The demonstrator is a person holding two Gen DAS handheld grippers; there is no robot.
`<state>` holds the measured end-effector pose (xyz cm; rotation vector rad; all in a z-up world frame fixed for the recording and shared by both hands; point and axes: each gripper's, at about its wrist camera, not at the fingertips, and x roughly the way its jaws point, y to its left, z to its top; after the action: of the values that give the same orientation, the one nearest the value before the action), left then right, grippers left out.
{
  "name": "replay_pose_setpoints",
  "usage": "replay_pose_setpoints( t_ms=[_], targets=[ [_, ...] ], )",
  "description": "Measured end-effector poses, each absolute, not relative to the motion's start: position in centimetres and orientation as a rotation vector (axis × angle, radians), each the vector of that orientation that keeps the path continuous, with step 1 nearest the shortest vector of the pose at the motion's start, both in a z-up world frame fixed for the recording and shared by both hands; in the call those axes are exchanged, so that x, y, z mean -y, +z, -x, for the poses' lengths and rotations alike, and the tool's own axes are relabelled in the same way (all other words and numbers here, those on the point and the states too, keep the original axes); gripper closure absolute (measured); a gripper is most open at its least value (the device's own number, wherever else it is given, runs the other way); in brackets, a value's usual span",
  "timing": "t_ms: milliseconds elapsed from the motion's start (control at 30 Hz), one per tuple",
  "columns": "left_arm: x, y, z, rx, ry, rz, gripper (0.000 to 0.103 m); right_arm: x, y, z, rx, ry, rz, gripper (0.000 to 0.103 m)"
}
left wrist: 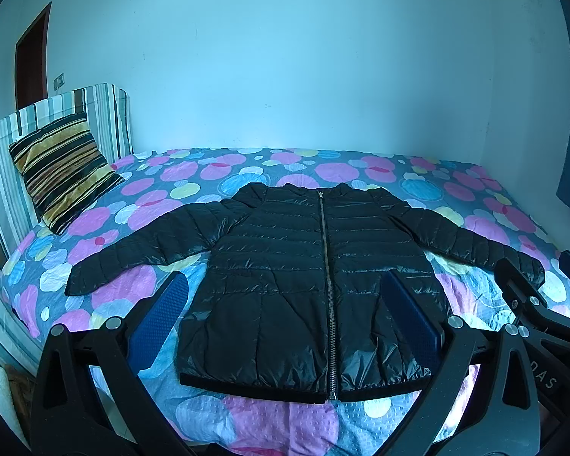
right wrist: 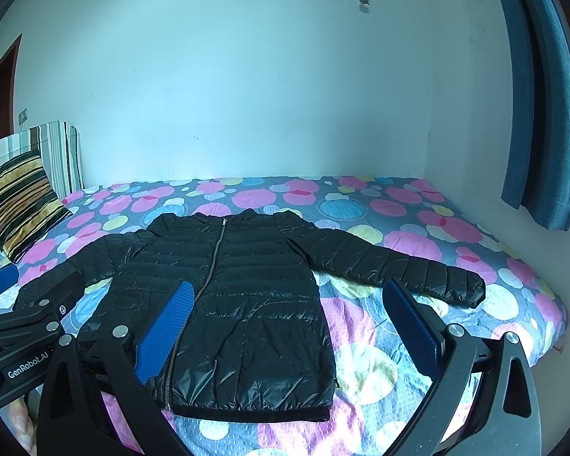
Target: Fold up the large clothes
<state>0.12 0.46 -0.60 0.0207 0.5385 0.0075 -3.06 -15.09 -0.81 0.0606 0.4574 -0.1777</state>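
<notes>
A black quilted puffer jacket lies flat, zipped, front up on the bed, both sleeves spread out sideways and its hem toward me. My left gripper hovers open above the jacket's lower body, its blue pads wide apart with nothing between them. My right gripper is also open and empty, held over the jacket's right half. The left sleeve cuff rests near the bed's left side. The right sleeve cuff lies just beyond my right gripper's right finger.
The bed carries a sheet of pink and blue circles. A striped cushion leans on the striped headboard at left. A blue curtain hangs at right. The wall stands behind.
</notes>
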Motion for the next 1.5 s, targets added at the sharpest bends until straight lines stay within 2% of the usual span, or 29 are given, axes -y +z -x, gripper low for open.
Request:
replay_pose_setpoints(
  t_ms=[1200, 1500],
  targets=[
    [-0.6, -0.7, -0.1, -0.541, 0.007, -0.022, 0.002, 14.9, -0.8, 2.9, -0.455, -0.179, -0.055, 0.004],
    [-1.7, -2.3, -1.3, -0.580, 0.001, -0.029, 0.002, 14.6, -1.4, 1.8, -0.479, -0.173, -0.046, 0.004]
  ],
)
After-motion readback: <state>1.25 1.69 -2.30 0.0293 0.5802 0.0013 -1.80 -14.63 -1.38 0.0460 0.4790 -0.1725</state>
